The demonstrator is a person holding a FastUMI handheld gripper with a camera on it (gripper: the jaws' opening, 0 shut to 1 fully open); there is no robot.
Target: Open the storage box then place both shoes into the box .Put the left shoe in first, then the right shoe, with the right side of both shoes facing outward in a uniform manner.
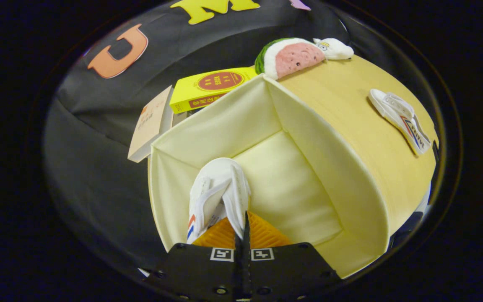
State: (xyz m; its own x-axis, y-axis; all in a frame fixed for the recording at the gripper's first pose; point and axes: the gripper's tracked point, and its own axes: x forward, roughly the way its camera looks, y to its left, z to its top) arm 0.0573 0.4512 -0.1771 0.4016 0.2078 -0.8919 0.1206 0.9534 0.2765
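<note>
Currently gripper [241, 228] fingers are pinched together on the white shoe [218, 195], which hangs toe-forward just ahead of them, inside the open storage box [308, 138] by its left wall. Gripper points down into the box. Second shoe [401, 117] lies on the table [350, 92], well apart.

The open cream fabric storage box [308, 167] has bare floor to the right of the white canvas shoe [218, 191] pinched between the closed fingers [243, 228] by its left wall. Beyond the box, a yellow book [208, 88] and a beige book [151, 123] crowd its far corner. On the pale wooden desk [350, 105], a watermelon-slice plush [294, 56] and second white shoe [401, 117] lie well apart, open surface between.
</note>
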